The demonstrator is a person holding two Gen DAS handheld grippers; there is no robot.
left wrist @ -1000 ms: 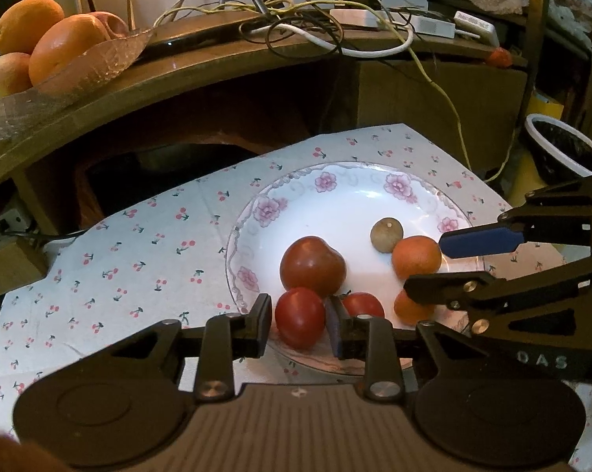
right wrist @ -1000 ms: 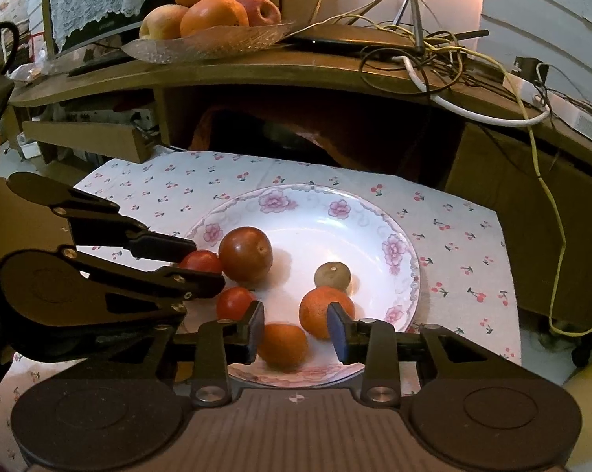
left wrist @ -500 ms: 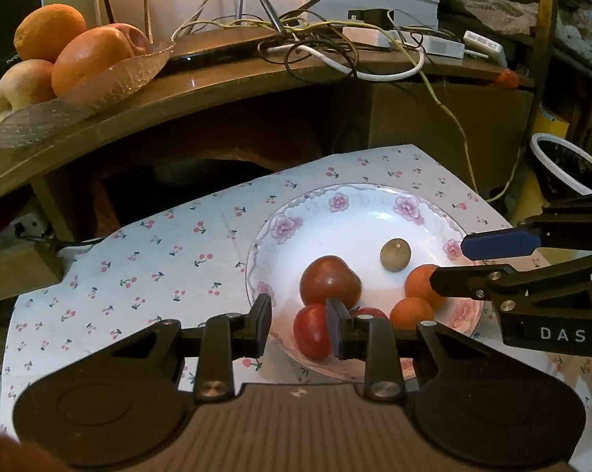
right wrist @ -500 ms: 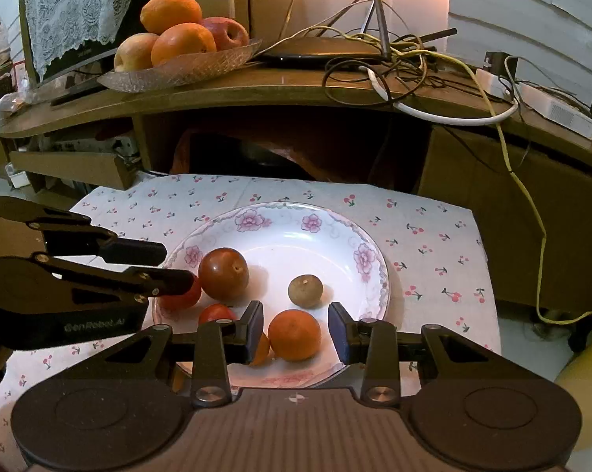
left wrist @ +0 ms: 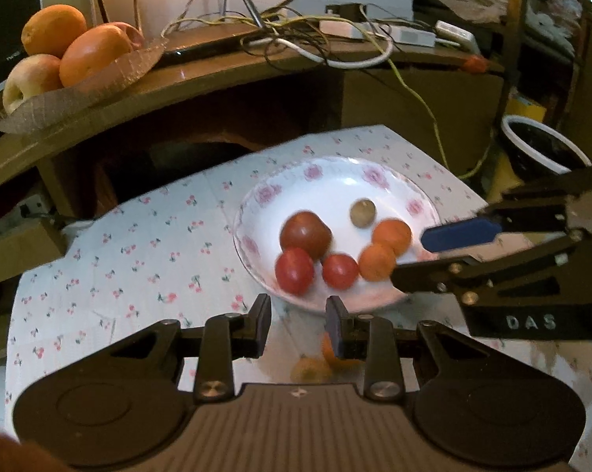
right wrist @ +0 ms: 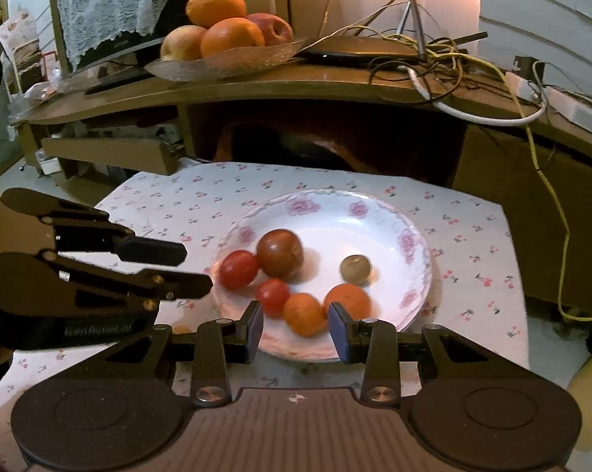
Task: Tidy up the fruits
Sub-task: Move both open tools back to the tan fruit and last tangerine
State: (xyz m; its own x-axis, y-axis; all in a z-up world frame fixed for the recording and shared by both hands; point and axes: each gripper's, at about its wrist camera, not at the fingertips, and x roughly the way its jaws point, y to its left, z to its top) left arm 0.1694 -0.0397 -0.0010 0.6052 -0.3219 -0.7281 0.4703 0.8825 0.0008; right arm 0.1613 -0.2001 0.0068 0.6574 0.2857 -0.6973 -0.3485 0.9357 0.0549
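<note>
A white flowered plate lies on the cherry-print cloth. It holds a dark red tomato, two small red tomatoes, two small orange fruits and a little brown round fruit. My left gripper hovers short of the plate's near-left rim, jaws drawn close and empty. My right gripper hangs over the near-right rim. An orange fruit shows in its gap, untouched by the pads.
On the curved wooden shelf behind, a glass dish carries oranges and apples. Tangled cables and a router lie beside it. A dark bowl with a white rim stands right of the table. The cloth's edges drop off on both sides.
My left gripper has drawn back and up from the plate; the red tomato that showed between its fingers now lies ahead of them. The right gripper has barely shifted.
</note>
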